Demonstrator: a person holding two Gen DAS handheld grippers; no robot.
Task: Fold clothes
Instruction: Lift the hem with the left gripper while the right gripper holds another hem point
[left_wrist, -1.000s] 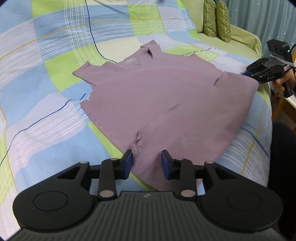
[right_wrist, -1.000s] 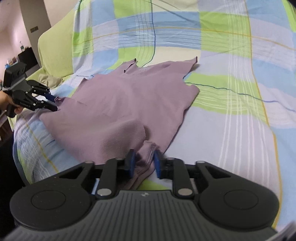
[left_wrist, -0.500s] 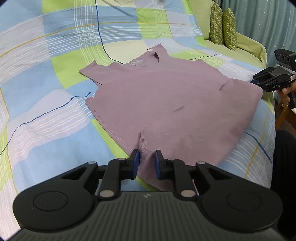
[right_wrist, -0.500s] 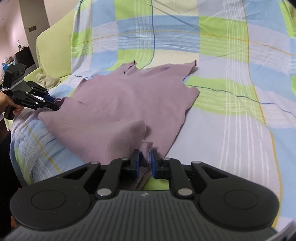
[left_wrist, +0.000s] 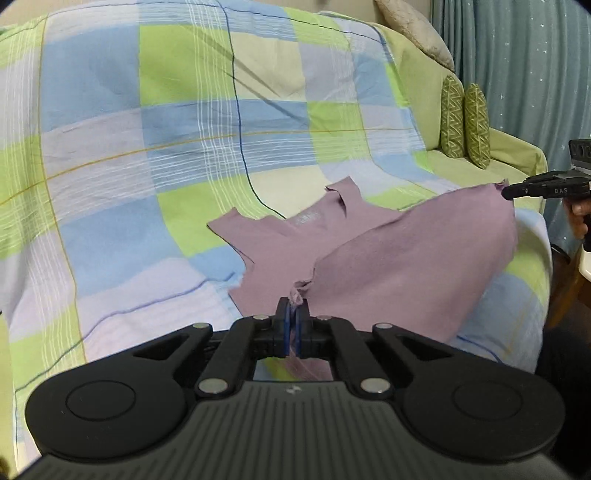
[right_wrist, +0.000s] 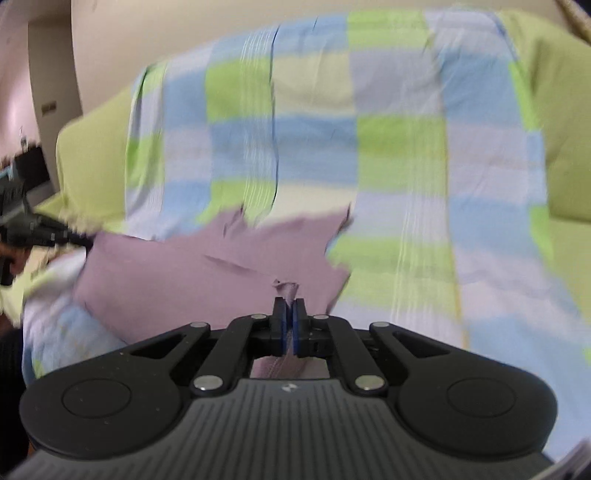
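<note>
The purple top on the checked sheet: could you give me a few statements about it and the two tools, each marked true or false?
1. The left tool is shut on the purple top. True.
2. The right tool is open and holds nothing. False: it is shut on a bunched corner of the top.
3. The whole top lies flat on the checked sheet. False: the near edge is lifted, while the straps rest on the sheet.
4. Two green patterned cushions stand beside the teal curtain. True.
</note>
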